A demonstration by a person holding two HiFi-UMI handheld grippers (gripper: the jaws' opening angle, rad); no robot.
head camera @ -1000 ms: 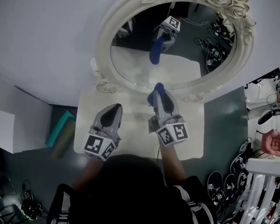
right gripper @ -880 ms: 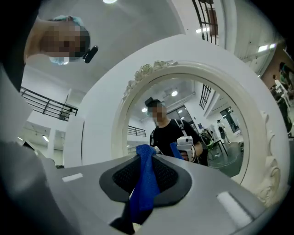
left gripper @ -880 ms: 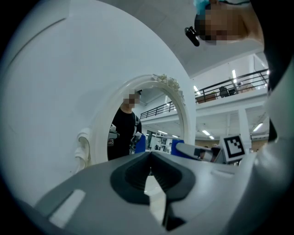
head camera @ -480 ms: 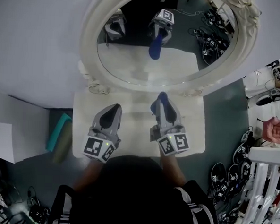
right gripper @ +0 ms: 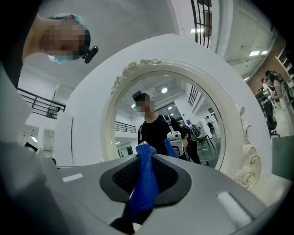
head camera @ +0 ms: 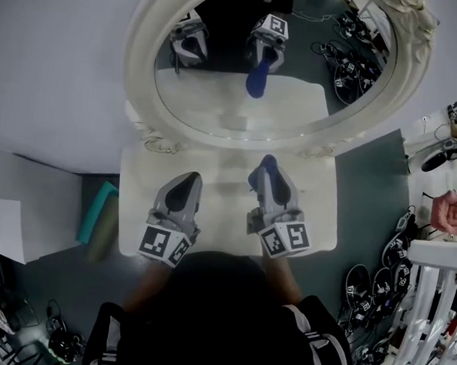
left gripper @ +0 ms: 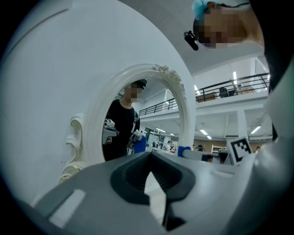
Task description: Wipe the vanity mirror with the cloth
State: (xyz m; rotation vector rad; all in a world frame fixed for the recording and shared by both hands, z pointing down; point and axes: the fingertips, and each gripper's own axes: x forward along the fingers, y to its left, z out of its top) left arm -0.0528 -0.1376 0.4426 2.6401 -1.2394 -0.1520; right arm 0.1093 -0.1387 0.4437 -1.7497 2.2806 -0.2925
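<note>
Right gripper (head camera: 265, 172): my fingers were clamped hard on the cloth (right gripper: 143, 183), with only a blue tuft poking past the tips, and they were aimed at the mirror (head camera: 218, 100).
Left gripper (left gripper: 150, 158): the fingers were pinched together at the tips with nothing in them, low over the worktop (head camera: 221, 204), just beside the right.
Cloth: it was off the glass, held over the worktop in front of the mirror's lower rim.
Mirror: it stood upright at the back of the worktop, and neither gripper touched it.
Risk, bare tips: so little cloth showed beyond my fingers that a firm press could have put hard plastic on the glass and scuffed or streaked it.
Risk, slipping: it was a narrow pinch, so drag across the glass might have tugged the cloth loose.
Risk, tipping: I couldn't tell how the mirror was fixed. My left wasn't bracing it, so too heavy a push might have rocked it back.
Risk, snagging: the carved frame (head camera: 140, 57) could have caught the tuft on a stroke that ran wide.
</note>
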